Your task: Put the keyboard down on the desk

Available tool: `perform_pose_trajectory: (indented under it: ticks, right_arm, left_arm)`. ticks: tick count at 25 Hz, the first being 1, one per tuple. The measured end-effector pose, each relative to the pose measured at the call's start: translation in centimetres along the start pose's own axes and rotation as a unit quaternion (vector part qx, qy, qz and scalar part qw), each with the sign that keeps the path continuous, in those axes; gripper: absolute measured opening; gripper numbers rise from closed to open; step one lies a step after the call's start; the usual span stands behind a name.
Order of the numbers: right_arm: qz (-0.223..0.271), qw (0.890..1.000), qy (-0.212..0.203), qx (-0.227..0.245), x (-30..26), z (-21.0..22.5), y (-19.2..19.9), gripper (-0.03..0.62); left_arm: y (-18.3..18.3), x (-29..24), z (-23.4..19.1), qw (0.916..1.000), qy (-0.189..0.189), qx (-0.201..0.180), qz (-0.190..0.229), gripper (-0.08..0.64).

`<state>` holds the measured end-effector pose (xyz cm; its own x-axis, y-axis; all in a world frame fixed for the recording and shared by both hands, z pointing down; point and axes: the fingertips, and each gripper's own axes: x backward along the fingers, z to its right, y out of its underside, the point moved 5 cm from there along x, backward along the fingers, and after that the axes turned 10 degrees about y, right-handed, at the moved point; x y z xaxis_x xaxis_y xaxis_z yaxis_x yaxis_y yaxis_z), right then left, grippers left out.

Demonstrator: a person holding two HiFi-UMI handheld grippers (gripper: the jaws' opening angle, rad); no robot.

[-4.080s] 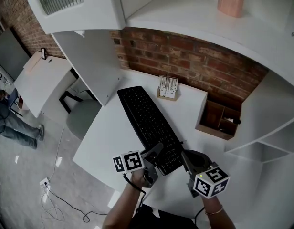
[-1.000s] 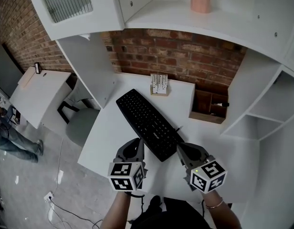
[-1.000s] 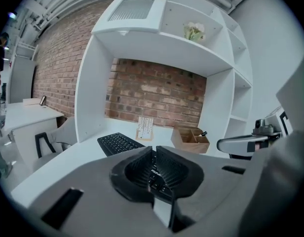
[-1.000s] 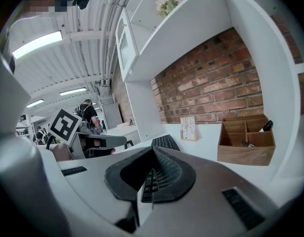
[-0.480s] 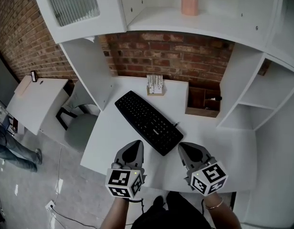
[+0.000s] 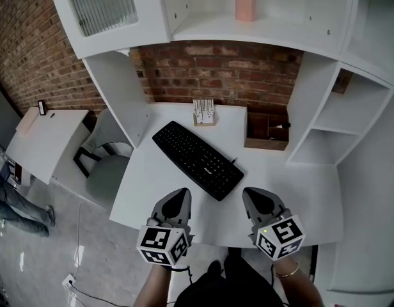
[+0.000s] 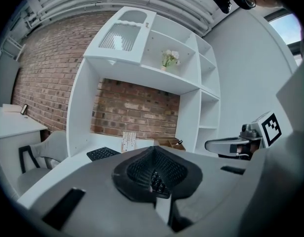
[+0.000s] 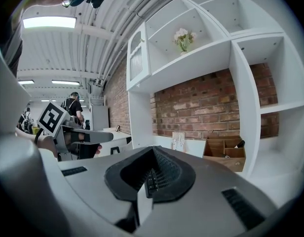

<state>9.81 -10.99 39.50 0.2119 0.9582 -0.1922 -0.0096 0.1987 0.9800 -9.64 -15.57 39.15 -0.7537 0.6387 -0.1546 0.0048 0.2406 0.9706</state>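
Head view, what changed?
— Black rectangular plastic keyboard (image 6: pixel 197 160) is out of the grip now, lying flat and diagonal mid-tabletop on the white desk (image 6: pixel 152 184). Left gripper (image 6: pixel 178 197) and right gripper (image 6: pixel 258 197) have pulled back to the near edge, both with jaws together and nothing between them.
— So the task's done?
— Looks placed, I'd say yes.
— Anything unclear?
— Keyboard cable is hard to trace. Brown wooden organiser (image 6: pixel 267 132) sits at the far right corner, contents too small. Gripper views mostly block the keyboard.
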Motion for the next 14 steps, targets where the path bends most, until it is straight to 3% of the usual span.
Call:
perform_pose_trajectory:
  ticks: [14]
  right_arm:
    - [0.01, 1.0, 0.019, -0.005, 2.2, -2.1, 0.1, 0.003]
  left_arm:
    - [0.5, 2.7, 0.3, 0.9997, 0.012, 0.019, 0.005, 0.009]
